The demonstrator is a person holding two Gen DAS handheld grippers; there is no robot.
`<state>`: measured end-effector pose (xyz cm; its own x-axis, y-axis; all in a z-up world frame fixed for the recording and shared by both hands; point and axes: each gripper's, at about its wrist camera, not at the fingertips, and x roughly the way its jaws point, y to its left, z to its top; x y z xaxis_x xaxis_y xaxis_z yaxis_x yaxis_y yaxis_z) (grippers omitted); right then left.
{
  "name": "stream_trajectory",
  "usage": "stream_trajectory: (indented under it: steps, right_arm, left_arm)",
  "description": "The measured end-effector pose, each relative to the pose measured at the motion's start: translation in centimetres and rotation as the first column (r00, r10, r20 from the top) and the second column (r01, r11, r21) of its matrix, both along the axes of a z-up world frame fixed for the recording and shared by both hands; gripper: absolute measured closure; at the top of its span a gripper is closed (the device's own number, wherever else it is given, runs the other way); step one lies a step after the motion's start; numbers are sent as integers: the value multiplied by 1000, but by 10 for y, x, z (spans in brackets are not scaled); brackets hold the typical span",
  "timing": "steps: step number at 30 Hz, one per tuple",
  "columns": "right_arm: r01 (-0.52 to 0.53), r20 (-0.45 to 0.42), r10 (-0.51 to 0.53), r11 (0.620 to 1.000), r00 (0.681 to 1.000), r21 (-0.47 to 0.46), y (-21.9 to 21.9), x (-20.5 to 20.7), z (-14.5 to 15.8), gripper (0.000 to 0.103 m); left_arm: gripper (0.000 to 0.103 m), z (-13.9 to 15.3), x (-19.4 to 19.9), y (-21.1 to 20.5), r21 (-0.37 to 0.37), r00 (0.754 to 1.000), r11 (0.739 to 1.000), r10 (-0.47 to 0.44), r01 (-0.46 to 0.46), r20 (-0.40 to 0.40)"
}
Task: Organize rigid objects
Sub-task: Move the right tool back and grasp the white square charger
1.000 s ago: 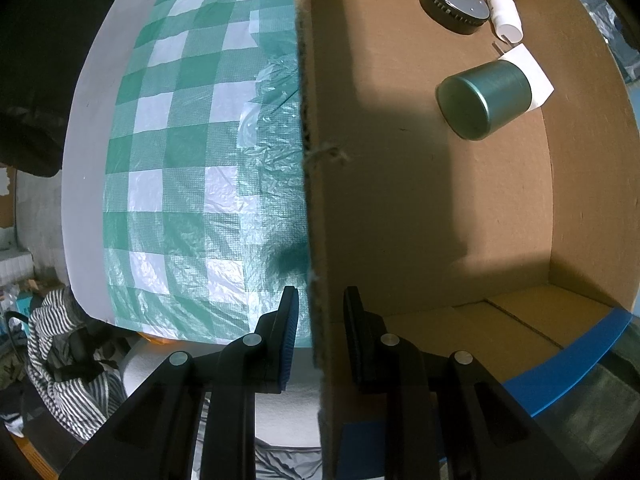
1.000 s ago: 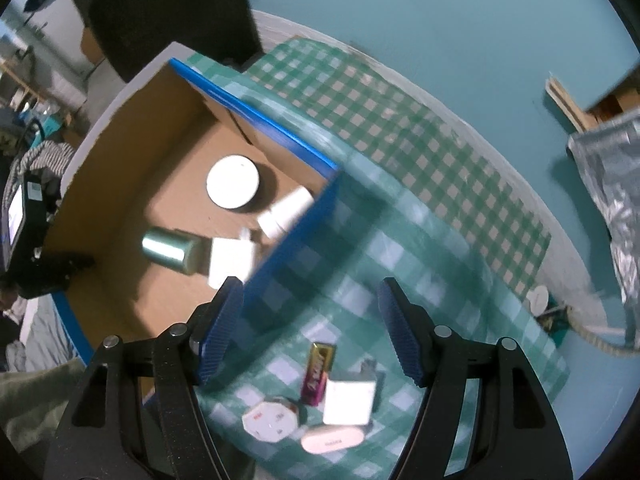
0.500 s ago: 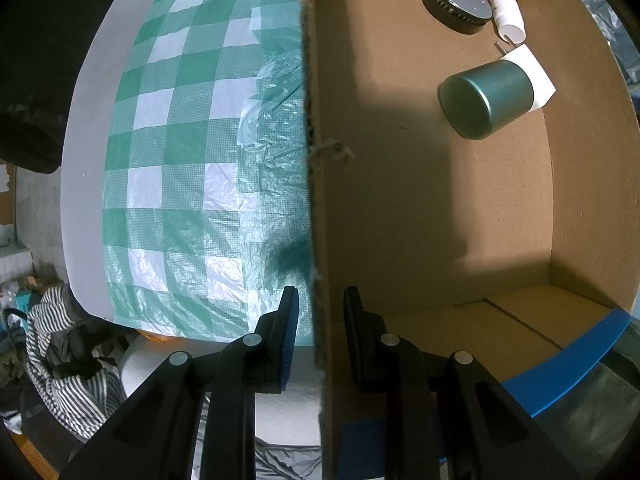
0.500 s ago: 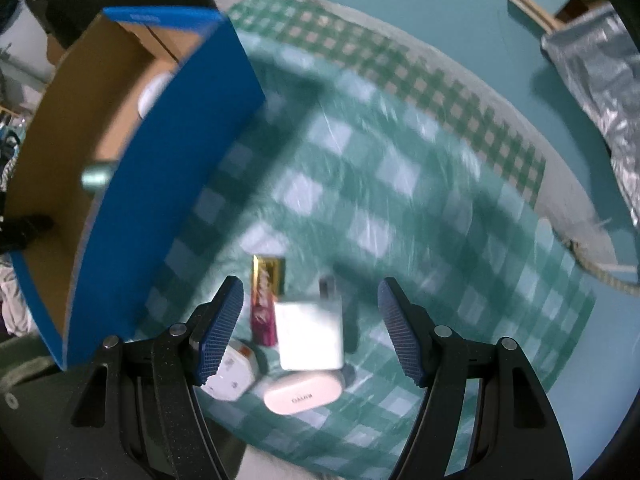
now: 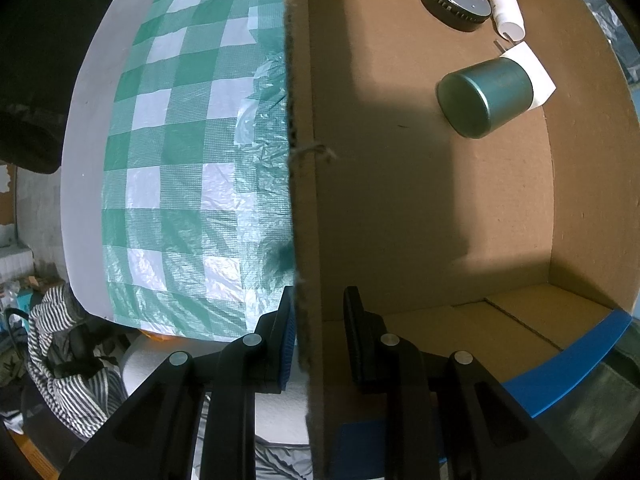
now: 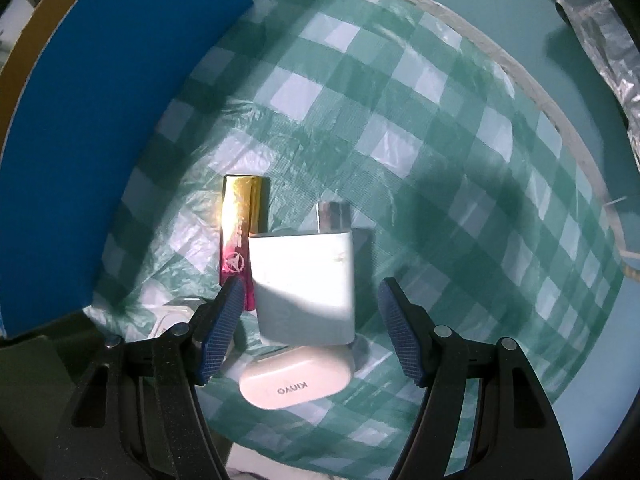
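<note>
Over the green-checked bench cloth [image 6: 400, 120], keep right tongs [image 6: 308, 312] open and centred astride the white plastic charger block [image 6: 304, 280], lower squarely, while left tongs [image 5: 318, 332] clamp the cardboard box wall [image 5: 304, 200].

Green-white checked cloth [image 5: 180, 168] over grey table [image 5: 86, 152]; striped fabric [image 5: 68, 360] below edge; silver foil sheet [image 6: 604, 48] nearby.

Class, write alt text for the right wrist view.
The right gripper, fingers apart, hangs over a white charger on a green checked cloth. A pink-and-gold bar lies beside the charger, a white oval case below it, a blue box wall at left.
</note>
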<state>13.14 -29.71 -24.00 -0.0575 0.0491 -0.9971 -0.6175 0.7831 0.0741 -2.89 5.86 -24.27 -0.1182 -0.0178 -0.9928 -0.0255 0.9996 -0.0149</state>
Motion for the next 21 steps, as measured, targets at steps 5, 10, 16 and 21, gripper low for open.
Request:
stream_trajectory:
  steps: [5,10,16,21]
  right_arm:
    - [4,-34,-5,1000,999,-13,3,1,-10,50]
    - [27,-15,-28,999,1000,-27,3,10,-12,51]
    - [106,-7,-107,994,994,-38,-3,25,-13,51]
    - [128,10,-128,990,992,-61,0,21,-17,50]
  left_arm:
    - [80,2,0,-1,1,1000,1000,-2,2,1]
    - [80,3,0,0,-2,1000,1000,1,-1,0]
    - [80,2,-1,1,-1,1000,1000,-2,2,1]
    - [80,2,-1,0,-4,1000,1000,0,0,3]
